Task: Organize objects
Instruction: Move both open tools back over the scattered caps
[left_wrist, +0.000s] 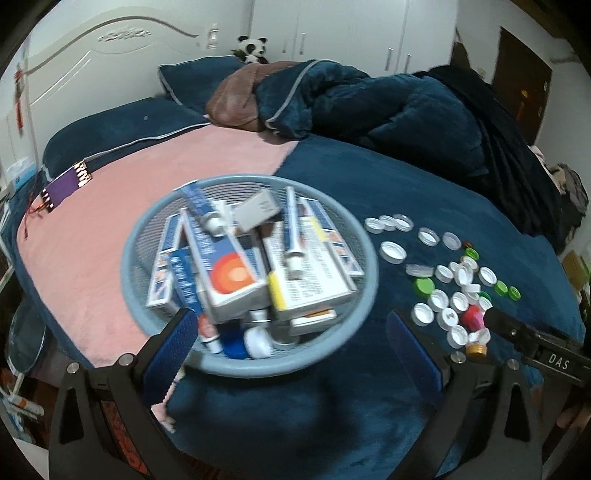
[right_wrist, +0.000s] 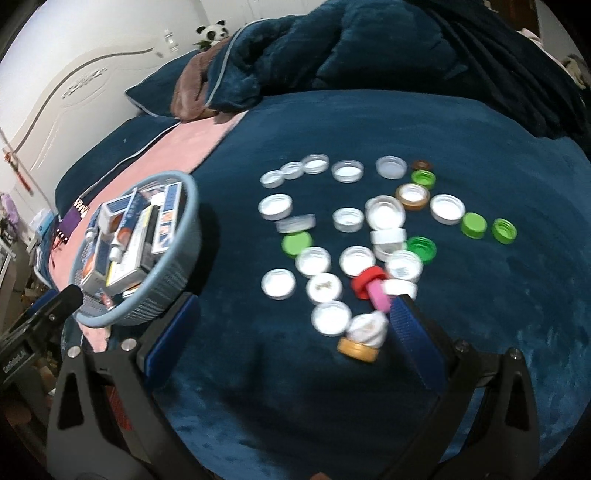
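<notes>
A light blue mesh basket (left_wrist: 354, 229) on the bed holds several medicine boxes (left_wrist: 232, 273) and tubes (left_wrist: 291, 236). It also shows at the left of the right wrist view (right_wrist: 184, 254). My left gripper (left_wrist: 291, 339) is open and empty, its blue fingers either side of the basket's near rim. Many loose bottle caps, white (right_wrist: 275, 205), green (right_wrist: 474, 224), red and pink (right_wrist: 371, 284), gold (right_wrist: 357, 349), lie on the dark blue blanket. My right gripper (right_wrist: 291, 325) is open and empty above the near caps; it also shows in the left view (left_wrist: 517, 332).
A pink sheet (left_wrist: 92, 240) covers the bed's left part. Rumpled dark blue quilts (left_wrist: 388, 107) and pillows (left_wrist: 110, 133) lie at the back. A purple strip (left_wrist: 66, 186) lies at the left edge. A white headboard (left_wrist: 92, 59) and a panda toy (left_wrist: 253, 48) stand behind.
</notes>
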